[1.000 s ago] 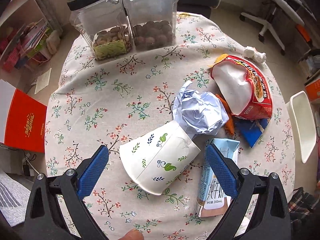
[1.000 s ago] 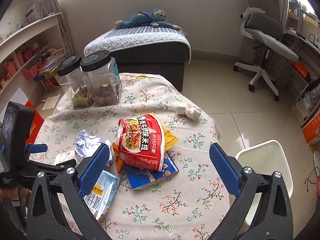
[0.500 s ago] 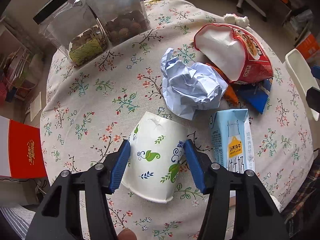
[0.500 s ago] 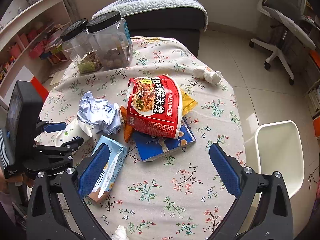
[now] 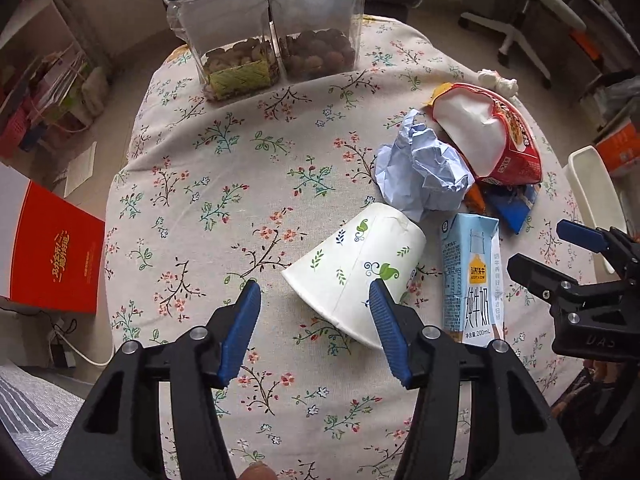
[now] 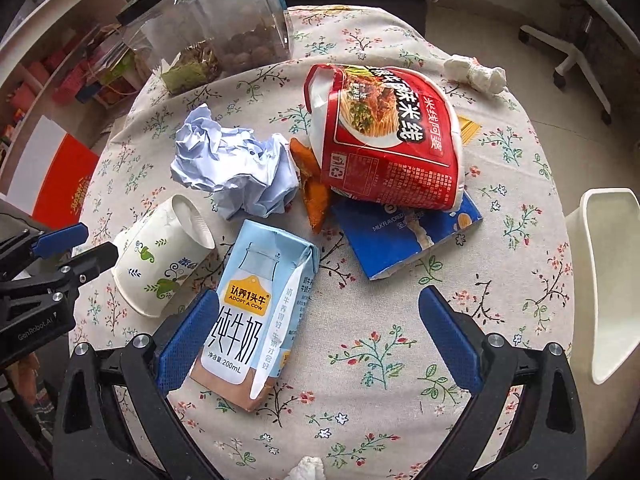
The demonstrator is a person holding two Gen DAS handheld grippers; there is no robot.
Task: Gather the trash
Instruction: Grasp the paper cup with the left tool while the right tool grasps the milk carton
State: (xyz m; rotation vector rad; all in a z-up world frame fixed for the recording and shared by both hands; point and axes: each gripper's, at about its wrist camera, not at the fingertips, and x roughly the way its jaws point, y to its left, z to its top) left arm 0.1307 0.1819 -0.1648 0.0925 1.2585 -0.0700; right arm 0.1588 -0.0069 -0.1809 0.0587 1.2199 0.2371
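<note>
Ahead of your left gripper (image 5: 314,300), past the trash, stand two clear jars w/ black lids: left jar (image 5: 228,36) holds pale nuts, right jar (image 5: 318,20) darker round ones, both filled only near the bottom. The paper cup (image 5: 358,270) lies on its side just in front of the tips; nothing visible inside it. The red noodle bag (image 6: 384,140) gapes open, white lining showing.

Left gripper is part open; its right pad overlaps the cup's wall, left pad stands clear, so no grip. Half a sec ago those pads sat either side of the cup; now the cup sits off to the right of the gap. Your right gripper (image 6: 316,322) is wide open, holding nothing, and has come down: the milk carton (image 6: 256,312) now lies by its left pad.

Both jar tops are cut off by the frame in the right view. An orange wrapper (image 6: 314,196) and blue packet (image 6: 408,232) are partly buried under the bag; crumpled paper (image 6: 236,168) sits beyond the cup.
</note>
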